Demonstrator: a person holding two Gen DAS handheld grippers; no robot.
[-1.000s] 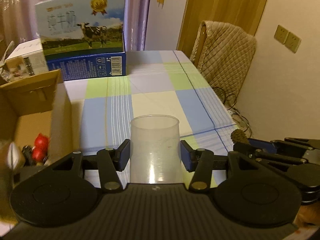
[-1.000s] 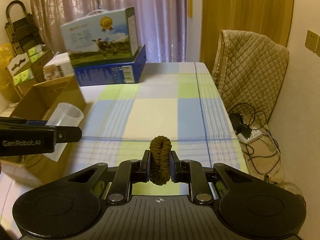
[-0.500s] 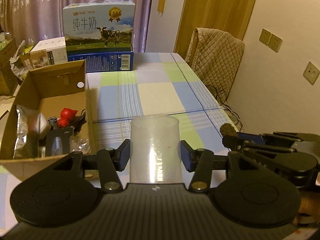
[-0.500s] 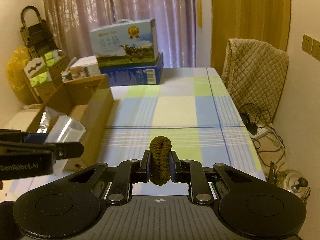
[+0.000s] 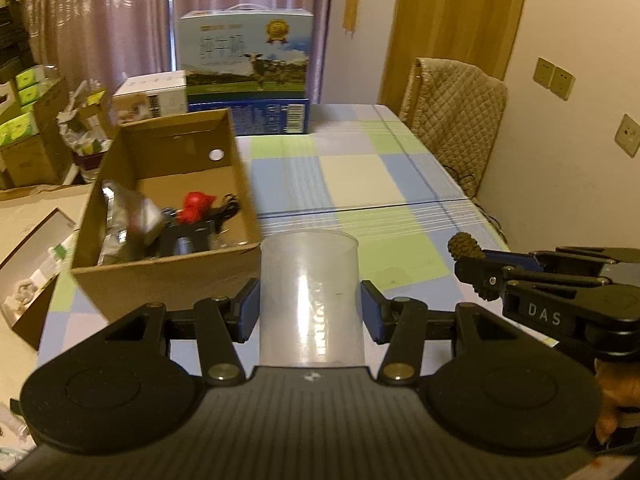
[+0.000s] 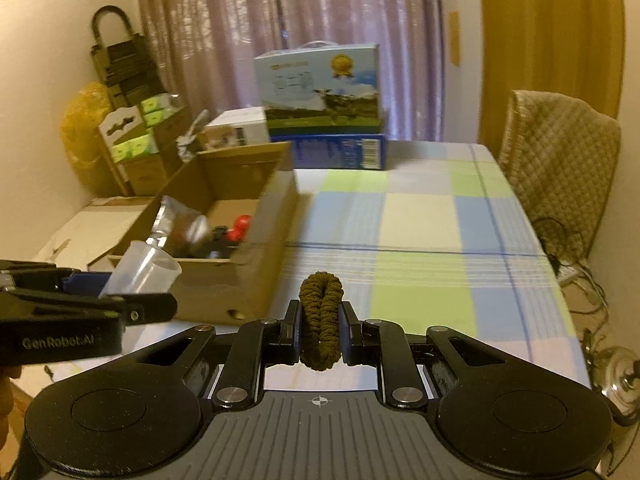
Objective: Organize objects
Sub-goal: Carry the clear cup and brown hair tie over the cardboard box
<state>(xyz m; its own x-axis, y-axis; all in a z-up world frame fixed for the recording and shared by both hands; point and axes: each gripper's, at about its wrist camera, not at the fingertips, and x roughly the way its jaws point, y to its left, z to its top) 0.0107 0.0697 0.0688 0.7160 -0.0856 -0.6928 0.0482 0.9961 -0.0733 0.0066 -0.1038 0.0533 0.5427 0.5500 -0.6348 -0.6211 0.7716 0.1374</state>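
Note:
My left gripper (image 5: pixel 310 312) is shut on a clear plastic cup (image 5: pixel 310 296), held upright above the near end of the checked table (image 5: pixel 360 176). It also shows in the right wrist view (image 6: pixel 148 304) at the left with the cup (image 6: pixel 144 268). My right gripper (image 6: pixel 320 326) is shut on a brown fuzzy hair tie (image 6: pixel 320 316). It shows at the right of the left wrist view (image 5: pixel 476 268) with the hair tie (image 5: pixel 466 246). An open cardboard box (image 5: pixel 164 272) stands on the table's left side and holds a red item (image 5: pixel 194 204), a silver pouch (image 5: pixel 128 216) and dark items.
A milk carton case (image 5: pixel 248 80) on a blue box and a white box (image 5: pixel 154 96) stand at the table's far end. A padded chair (image 5: pixel 452 120) is at the right. Cardboard boxes (image 5: pixel 24 148) crowd the left. Cables (image 6: pixel 568 248) lie on the floor at right.
Both grippers have pulled back and up from the table, so more of the box and room shows. The cup and hair tie stay gripped.

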